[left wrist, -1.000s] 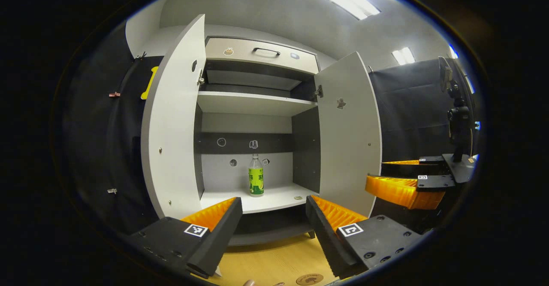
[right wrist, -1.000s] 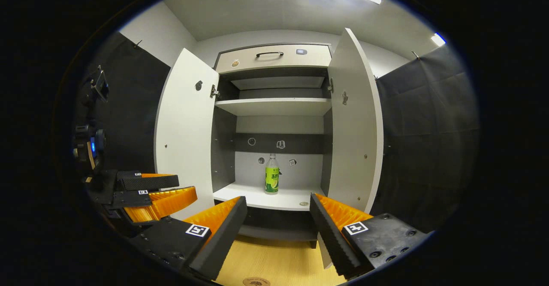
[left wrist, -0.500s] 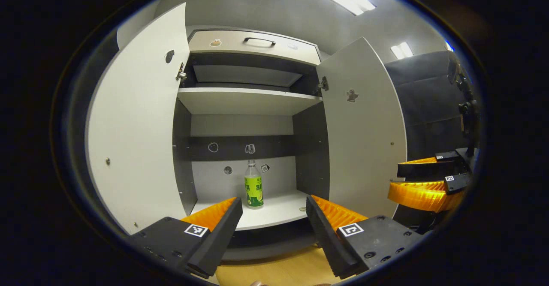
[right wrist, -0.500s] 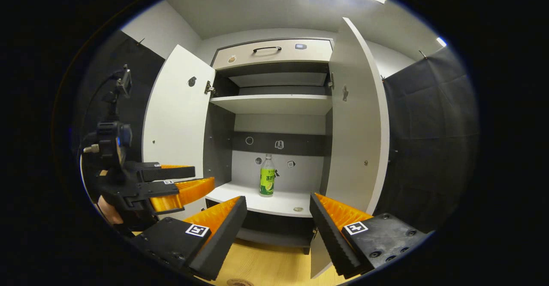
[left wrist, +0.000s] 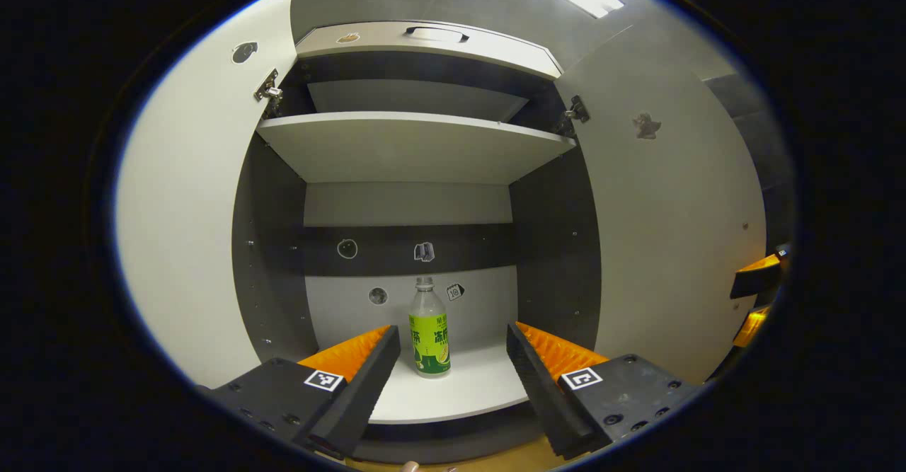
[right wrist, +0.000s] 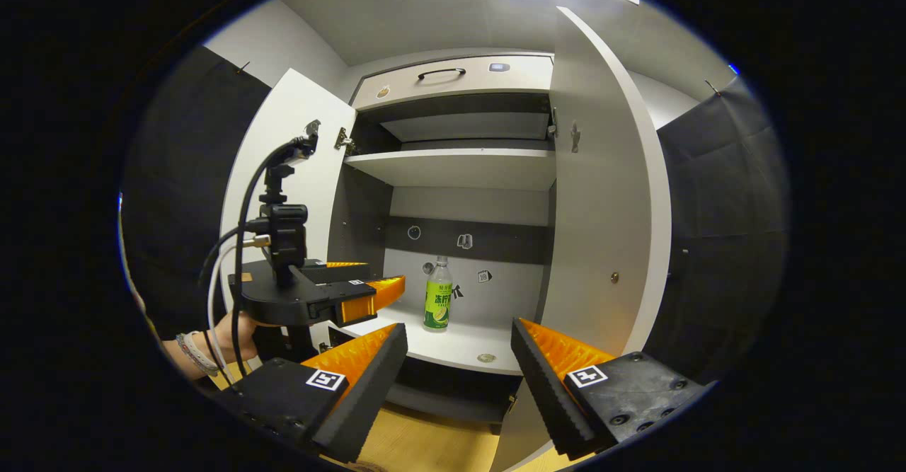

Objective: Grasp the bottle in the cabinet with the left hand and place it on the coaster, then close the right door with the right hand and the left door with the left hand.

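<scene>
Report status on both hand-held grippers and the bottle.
Left hand-held gripper open, lined up short of the bottle. Right hand-held gripper open, empty. Bottle upright on lower shelf. Both doors open; path looks clear.

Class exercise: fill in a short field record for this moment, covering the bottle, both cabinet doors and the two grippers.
bottle: upright on the cabinet's lower shelf, not gripped
left door: open
right door: open
left gripper: open, aimed at the bottle, short of it
right gripper: open, holding nothing, outside the cabinet
coaster: cannot tell
</scene>
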A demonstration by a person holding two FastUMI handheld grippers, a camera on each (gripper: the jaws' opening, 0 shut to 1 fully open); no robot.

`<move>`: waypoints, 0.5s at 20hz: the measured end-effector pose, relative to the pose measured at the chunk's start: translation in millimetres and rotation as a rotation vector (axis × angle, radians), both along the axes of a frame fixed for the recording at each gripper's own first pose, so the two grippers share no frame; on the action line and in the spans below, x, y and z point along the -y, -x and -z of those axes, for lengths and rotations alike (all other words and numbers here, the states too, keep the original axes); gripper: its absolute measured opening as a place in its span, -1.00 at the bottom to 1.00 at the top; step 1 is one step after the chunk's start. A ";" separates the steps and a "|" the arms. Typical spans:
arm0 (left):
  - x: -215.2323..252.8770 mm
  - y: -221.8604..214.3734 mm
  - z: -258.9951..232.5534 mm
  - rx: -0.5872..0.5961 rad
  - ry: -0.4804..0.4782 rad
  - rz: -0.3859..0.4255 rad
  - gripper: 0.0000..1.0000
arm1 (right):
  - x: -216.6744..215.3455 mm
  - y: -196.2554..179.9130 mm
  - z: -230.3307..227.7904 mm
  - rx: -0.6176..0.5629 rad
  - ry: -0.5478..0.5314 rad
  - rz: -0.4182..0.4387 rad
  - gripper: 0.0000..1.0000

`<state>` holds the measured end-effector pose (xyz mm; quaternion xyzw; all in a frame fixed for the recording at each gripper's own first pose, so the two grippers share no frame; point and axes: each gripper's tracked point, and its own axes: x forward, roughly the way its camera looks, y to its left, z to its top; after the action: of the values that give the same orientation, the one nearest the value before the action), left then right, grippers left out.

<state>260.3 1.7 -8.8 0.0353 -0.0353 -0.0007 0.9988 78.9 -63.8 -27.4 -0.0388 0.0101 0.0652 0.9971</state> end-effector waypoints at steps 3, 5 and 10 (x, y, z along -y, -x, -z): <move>-2.6 -32.0 11.7 -0.022 -0.035 -0.003 0.92 | 3.8 -3.5 -0.6 -0.001 -0.022 -0.010 0.95; -4.2 -49.3 19.7 -0.036 -0.041 -0.018 0.92 | -1.2 -3.3 0.4 -0.010 -0.041 -0.029 0.95; -5.1 -83.9 33.5 -0.051 -0.031 -0.017 0.94 | -22.2 -8.1 2.2 -0.014 -0.043 -0.091 0.94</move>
<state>344.2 6.8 -42.3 0.0513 -0.0097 0.0066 0.9986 86.9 -41.6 -29.6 -0.0175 0.0139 0.1109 0.9936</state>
